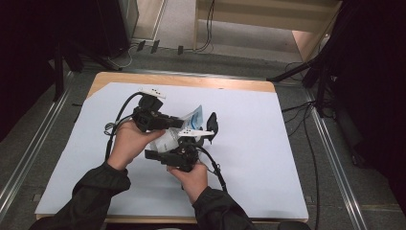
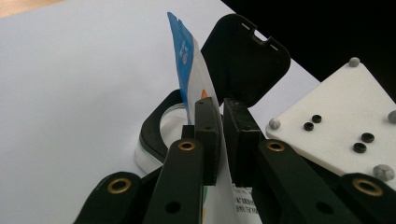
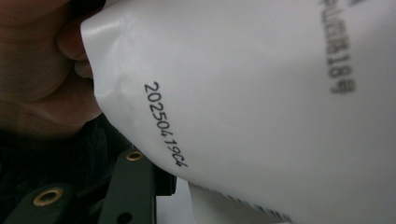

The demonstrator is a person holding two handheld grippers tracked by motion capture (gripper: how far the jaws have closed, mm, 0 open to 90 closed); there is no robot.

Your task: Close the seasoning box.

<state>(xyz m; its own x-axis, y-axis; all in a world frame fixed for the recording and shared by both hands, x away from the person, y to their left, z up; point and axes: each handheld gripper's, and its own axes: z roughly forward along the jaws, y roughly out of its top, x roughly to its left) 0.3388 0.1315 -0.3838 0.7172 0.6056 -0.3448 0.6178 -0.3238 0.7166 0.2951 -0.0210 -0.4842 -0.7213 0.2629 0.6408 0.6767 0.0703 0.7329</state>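
Observation:
A white pouch (image 1: 166, 139) with a blue top is held up over the middle of the table. My left gripper (image 1: 179, 123) is shut on it: in the left gripper view both pads (image 2: 208, 135) pinch the pouch (image 2: 187, 60) just under its blue edge. My right gripper (image 1: 153, 154) sits below it, shut on the pouch's lower body (image 3: 261, 93), which carries a printed date code. One finger (image 3: 130, 184) lies against the pouch's side and the other is hidden behind it. Just beyond stands a small black container (image 2: 156, 128) with its hinged lid (image 2: 243, 60) open.
A white sheet (image 1: 268, 158) covers the wooden table. The right gripper's white top plate (image 2: 336, 116) lies close beside the left jaws. Cables trail from both grippers toward the person. Dark stands and floor cables (image 1: 306, 120) surround the table.

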